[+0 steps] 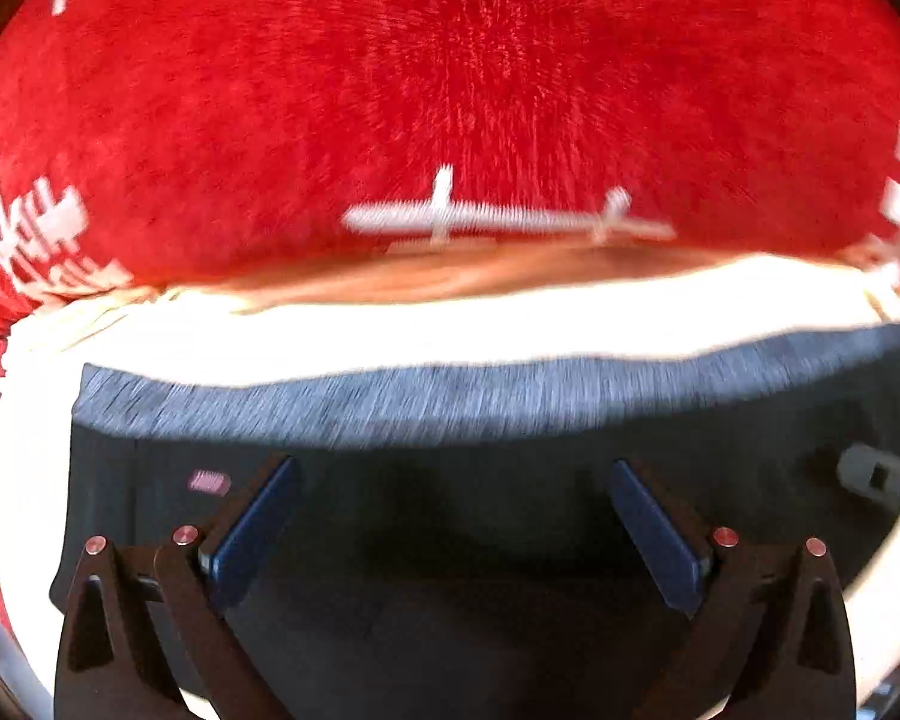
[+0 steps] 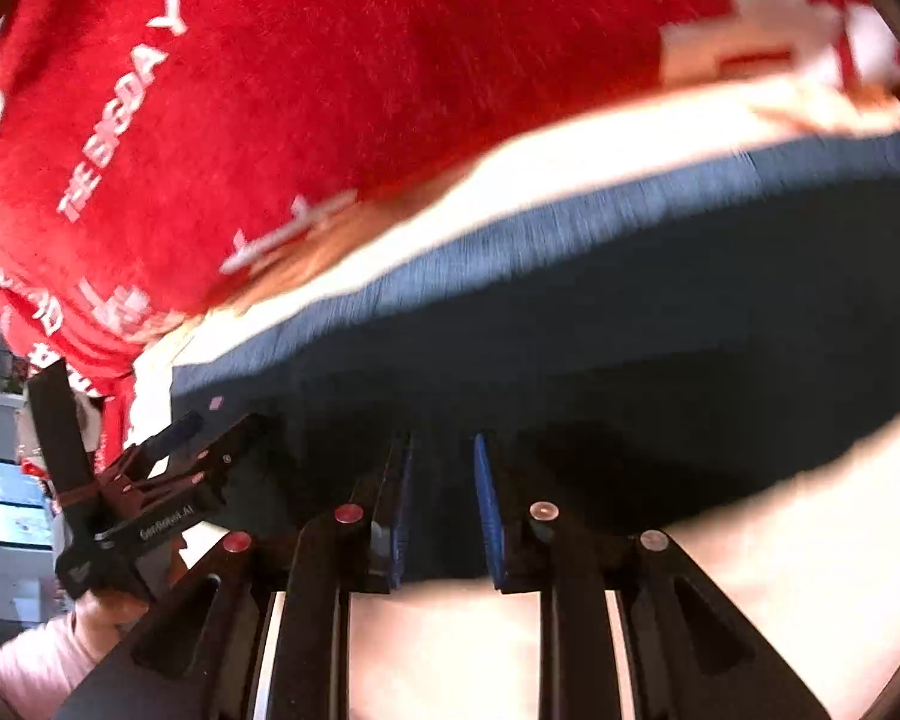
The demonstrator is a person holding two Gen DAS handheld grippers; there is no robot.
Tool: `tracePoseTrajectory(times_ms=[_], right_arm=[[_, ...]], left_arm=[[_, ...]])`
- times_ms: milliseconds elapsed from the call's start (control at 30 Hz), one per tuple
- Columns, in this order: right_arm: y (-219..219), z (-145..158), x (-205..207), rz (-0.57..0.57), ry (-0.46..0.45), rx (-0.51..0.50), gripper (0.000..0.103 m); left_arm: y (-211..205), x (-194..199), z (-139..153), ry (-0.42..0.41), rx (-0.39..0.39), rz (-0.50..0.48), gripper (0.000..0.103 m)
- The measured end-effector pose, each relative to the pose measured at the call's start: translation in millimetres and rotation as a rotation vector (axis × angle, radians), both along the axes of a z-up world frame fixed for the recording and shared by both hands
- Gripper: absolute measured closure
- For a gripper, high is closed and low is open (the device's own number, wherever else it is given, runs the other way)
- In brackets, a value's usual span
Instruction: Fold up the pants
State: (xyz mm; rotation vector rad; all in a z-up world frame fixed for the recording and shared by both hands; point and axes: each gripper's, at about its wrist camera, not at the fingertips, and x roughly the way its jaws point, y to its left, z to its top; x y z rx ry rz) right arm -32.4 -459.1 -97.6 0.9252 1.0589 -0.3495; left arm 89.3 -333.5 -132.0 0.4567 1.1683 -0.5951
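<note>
The dark navy pants [image 1: 450,510] lie flat on a pale surface, with a lighter blue-grey band [image 1: 480,402] along their far edge. My left gripper [image 1: 453,480] is open above the dark cloth, jaws wide apart, nothing between them. In the right wrist view the pants [image 2: 630,324] stretch from left to right, and my right gripper [image 2: 444,450] sits at their near edge with its jaws a narrow gap apart and dark cloth showing between the blue pads [image 2: 491,510]. The left gripper also shows in the right wrist view [image 2: 168,450], over the pants' left end.
A red plush blanket with white lettering [image 1: 450,90] fills the space beyond the pants, also in the right wrist view [image 2: 330,90]. The pale surface [image 2: 780,570] shows to the right and in front. The right gripper's tip [image 1: 876,474] is at the left view's right edge.
</note>
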Motion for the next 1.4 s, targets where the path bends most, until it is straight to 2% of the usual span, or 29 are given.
tracePoseTrajectory(times_ms=[67,167,233,367,433,467,533,633,700,867,1033,1100,1233,1400], right_arm=[[-8.7,-9.5,22.7,0.013,0.007,0.000,0.079],[-13.2,-25.8,43.6,0.046,0.024,0.003,0.079],[-16.7,-37.0,48.4,0.071,0.054,-0.015,0.080],[-38.7,-47.0,47.7,0.040,0.050,-0.067,0.086],[-50.2,-44.8,45.1,0.009,0.062,-0.096,0.086],[-58.5,-42.3,41.1,-0.020,0.102,-0.136,0.085],[-71.2,-39.3,30.9,-0.067,0.113,-0.120,0.082],[-78.0,-29.9,9.9,-0.109,0.097,-0.060,0.081],[-68.8,-21.0,-2.9,-0.090,0.110,-0.076,0.077],[-35.5,-12.3,-32.6,-0.044,0.152,-0.107,0.074],[-17.7,-15.1,-60.5,-0.052,0.174,-0.068,0.074],[-13.0,-11.6,-69.1,-0.067,0.158,-0.054,0.074],[-9.2,-8.6,-79.9,-0.075,0.151,-0.049,0.074],[-11.4,-2.4,-94.2,-0.089,0.149,-0.029,0.073]], left_arm=[[-10.2,8.3,-7.1,-0.002,0.000,0.019,0.000],[-20.2,18.1,-31.8,-0.006,0.062,0.040,0.000],[-19.2,23.2,-40.7,-0.008,0.068,0.061,0.000],[-17.1,32.4,-40.9,-0.028,0.082,0.055,0.000],[-16.9,34.6,-36.5,-0.037,0.102,0.047,0.000],[-18.3,36.6,-34.8,-0.036,0.108,0.050,0.000],[-14.7,34.2,-27.1,-0.030,0.108,0.050,0.000],[-5.5,21.5,-17.2,-0.032,0.119,0.013,0.000],[0.6,9.3,-8.7,-0.026,0.122,-0.002,0.000],[17.3,-27.3,11.9,-0.010,0.107,-0.024,0.000],[33.7,-81.4,2.9,0.032,0.151,-0.079,0.000],[37.1,-89.3,-6.4,0.057,0.152,-0.057,0.000],[39.2,-97.2,-1.6,0.076,0.158,-0.009,0.000],[31.8,-103.3,4.8,0.081,0.182,-0.030,0.000]])
